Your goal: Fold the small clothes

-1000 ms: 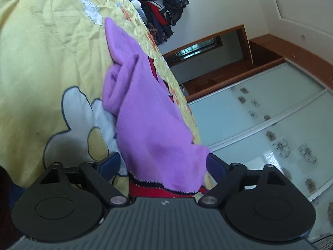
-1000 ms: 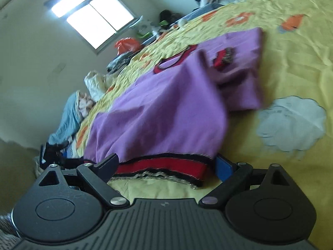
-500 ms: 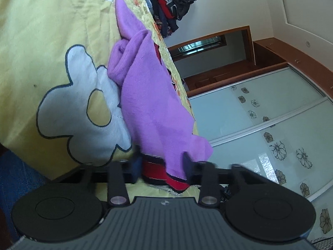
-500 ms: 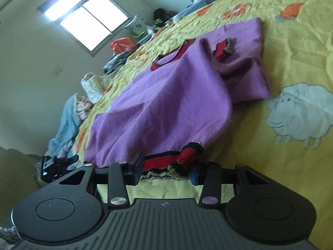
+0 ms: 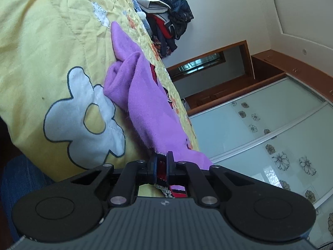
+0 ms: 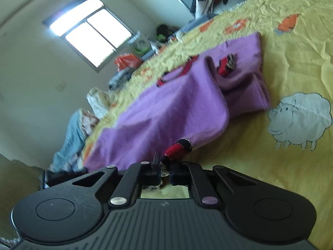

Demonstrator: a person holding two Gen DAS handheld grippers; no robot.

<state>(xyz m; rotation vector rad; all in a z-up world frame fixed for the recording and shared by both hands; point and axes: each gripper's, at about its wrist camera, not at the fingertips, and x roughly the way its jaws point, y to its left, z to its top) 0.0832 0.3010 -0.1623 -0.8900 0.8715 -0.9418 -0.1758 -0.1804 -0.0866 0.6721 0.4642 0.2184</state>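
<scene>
A small purple sweater [image 6: 166,108] with red and black trim lies spread on a yellow quilt [image 6: 295,62]. Its sleeves are folded in over the body, and one red cuff [image 6: 225,65] rests on top. My right gripper [image 6: 165,169] is shut on the red-and-black hem [image 6: 177,149] at one bottom corner. In the left wrist view the same purple sweater [image 5: 145,104] runs away from me. My left gripper [image 5: 162,167] is shut on the red hem [image 5: 162,169] at the other corner, the fabric pinched between its pads.
The quilt [image 5: 41,52] carries a white flower patch [image 5: 83,125] and a sheep patch [image 6: 299,118]. Piles of clothes [image 5: 166,27] sit at the bed's far end. A mirrored wardrobe [image 5: 270,141] stands beside the bed. A window [image 6: 89,39] and more bundles [image 6: 124,62] lie beyond the other side.
Both grippers went from wide open around the sweater's hem to closed on it. The hem corners have bunched up between the pads, and the left gripper has pulled back a little.
</scene>
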